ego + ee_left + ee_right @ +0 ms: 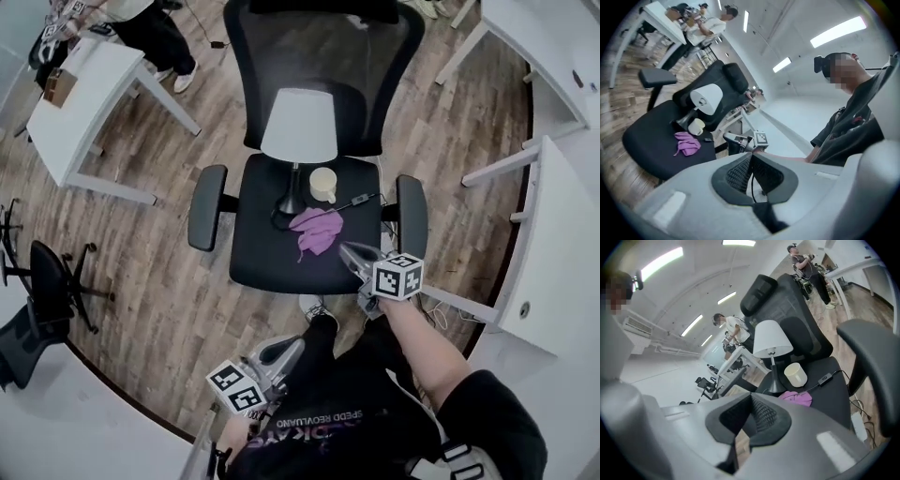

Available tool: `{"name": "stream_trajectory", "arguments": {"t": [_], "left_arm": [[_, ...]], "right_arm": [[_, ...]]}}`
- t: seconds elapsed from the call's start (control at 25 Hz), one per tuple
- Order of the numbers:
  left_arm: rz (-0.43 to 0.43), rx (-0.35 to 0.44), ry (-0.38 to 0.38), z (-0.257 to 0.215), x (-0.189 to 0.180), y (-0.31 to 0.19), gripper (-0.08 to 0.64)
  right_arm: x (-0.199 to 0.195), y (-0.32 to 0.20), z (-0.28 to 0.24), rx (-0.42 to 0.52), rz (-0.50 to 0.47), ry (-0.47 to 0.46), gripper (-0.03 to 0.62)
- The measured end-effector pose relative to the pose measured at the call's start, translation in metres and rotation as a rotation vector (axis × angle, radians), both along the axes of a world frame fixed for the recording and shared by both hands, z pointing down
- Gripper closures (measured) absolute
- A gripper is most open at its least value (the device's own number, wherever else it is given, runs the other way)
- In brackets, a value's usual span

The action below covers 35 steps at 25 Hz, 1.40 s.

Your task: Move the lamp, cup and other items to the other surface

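Right tongs [354, 255] pressed together, empty, nearer chair [258, 253]; cloth [317, 230] at its 10 o'clock, cup [323, 184] and lamp [298, 127] at 11. Left tongs [281, 352] pressed together, empty, well back.

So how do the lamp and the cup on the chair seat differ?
The lamp is much taller than the cup. The lamp has a white shade on a dark stem and base; the cup is cream all over. A cord trails from the lamp across the chair seat; the cup has none. Both stand upright, side by side, on that black seat.
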<state>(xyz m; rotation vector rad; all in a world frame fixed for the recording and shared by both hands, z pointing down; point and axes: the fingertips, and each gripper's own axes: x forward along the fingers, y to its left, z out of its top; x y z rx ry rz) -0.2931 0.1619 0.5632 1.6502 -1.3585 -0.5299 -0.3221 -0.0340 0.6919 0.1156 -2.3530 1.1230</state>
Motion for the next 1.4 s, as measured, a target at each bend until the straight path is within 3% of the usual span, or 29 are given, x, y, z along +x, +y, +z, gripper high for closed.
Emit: {"name": "stream_trajectory", "arguments": {"t": [0.08,0.2,0.44,0.72,1.04,1.2,1.4], "left_arm": [[0.109,0.039,-0.009,-0.012,0.013,-0.026,0.563],[0.257,0.078,-0.006,-0.028,0.049,-0.057,0.563],[0.657,0.162,0.009,-0.052,0.149,-0.104,0.563],[0.969,0.205,0.019,-0.078,0.306,-0.078,0.563],[1.134,0.27,-0.035,-0.102,0.405,-0.012,0.563],[1.191,0.271,-0.057,-0.102,0.435,0.029,0.563],[1.223,0.266,-0.069,-0.104,0.448,0.053,0.563]], "right_arm": [[0.037,0.002,-0.034,0.031,-0.003,-0.05,0.589],[0.101,0.0,-0.079,0.072,0.077,-0.104,0.589],[0.239,-0.006,-0.146,0.172,0.419,-0.192,0.589],[0.392,0.09,-0.19,0.204,0.624,-0.22,0.589],[0.486,0.2,-0.212,0.296,0.738,-0.197,0.589],[0.504,0.24,-0.209,0.301,0.736,-0.193,0.588],[0.515,0.265,-0.21,0.294,0.772,-0.217,0.588]]}}
